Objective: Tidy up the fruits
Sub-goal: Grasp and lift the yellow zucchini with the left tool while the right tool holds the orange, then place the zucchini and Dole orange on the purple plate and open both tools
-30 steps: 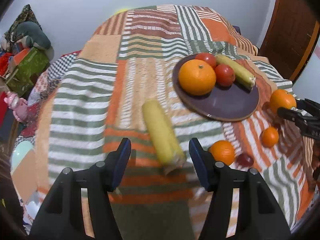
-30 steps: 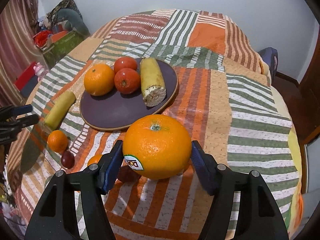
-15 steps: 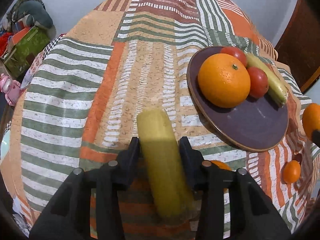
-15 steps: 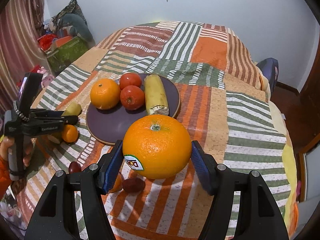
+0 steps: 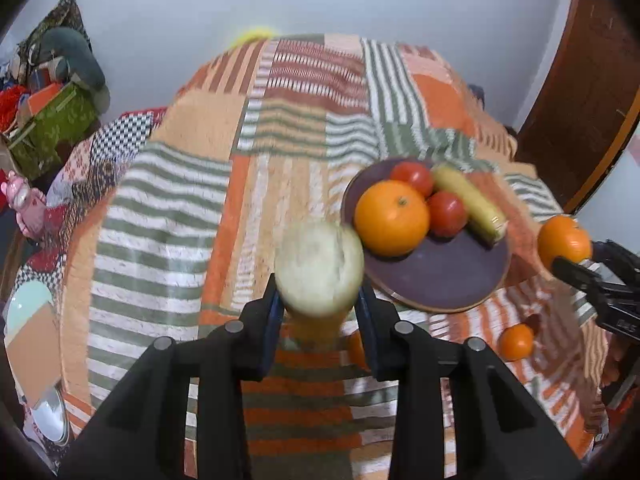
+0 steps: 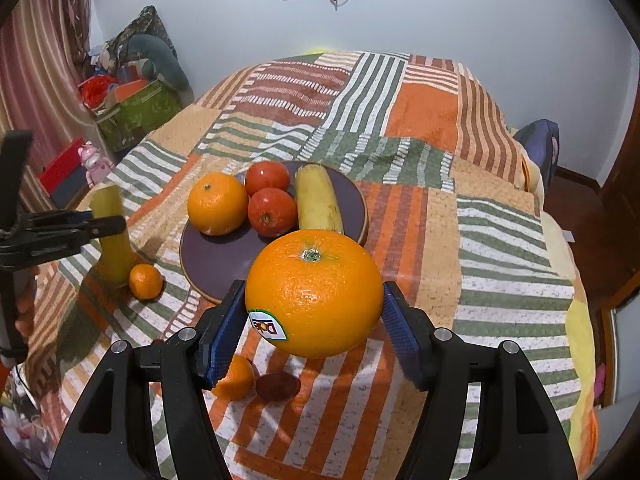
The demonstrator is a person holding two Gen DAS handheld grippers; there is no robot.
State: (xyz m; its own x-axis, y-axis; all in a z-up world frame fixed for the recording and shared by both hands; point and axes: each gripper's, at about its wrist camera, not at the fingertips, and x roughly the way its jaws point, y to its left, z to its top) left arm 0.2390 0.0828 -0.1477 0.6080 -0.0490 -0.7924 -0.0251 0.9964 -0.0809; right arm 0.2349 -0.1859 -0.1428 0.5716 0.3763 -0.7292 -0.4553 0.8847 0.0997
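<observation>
The left gripper point(image 5: 320, 312) was closing on the yellow cylinder-shaped fruit point(image 5: 319, 268), its pads against the fruit's sides; in the right wrist view the fruit stood nearly upright, its lower end close to the bedspread point(image 6: 500, 248), though whether it was touching could not be told. The right gripper point(image 6: 312, 320) clasped the big stickered orange point(image 6: 314, 296) at a middling width, clear of the bed and just in front of the dark plate point(image 6: 224, 264). That plate already carried an orange point(image 6: 217, 209), two tomatoes point(image 6: 272, 211) and a second yellow fruit point(image 6: 318, 200), with its near half bare. Loose on the bedspread lay a small orange point(image 6: 146, 281) beside the gripped yellow fruit, another small orange point(image 6: 236, 378) and a dark reddish fruit point(image 6: 278, 386) under the right gripper. The step in hand looked like gathering scattered fruit onto the plate, both hands loaded at once and roughly half the pieces placed. The next move probably called for firming the left grip, carrying the yellow fruit across to the plate's bare part and laying it down flat, then setting the big orange beside it so that it did not roll off the rim.
</observation>
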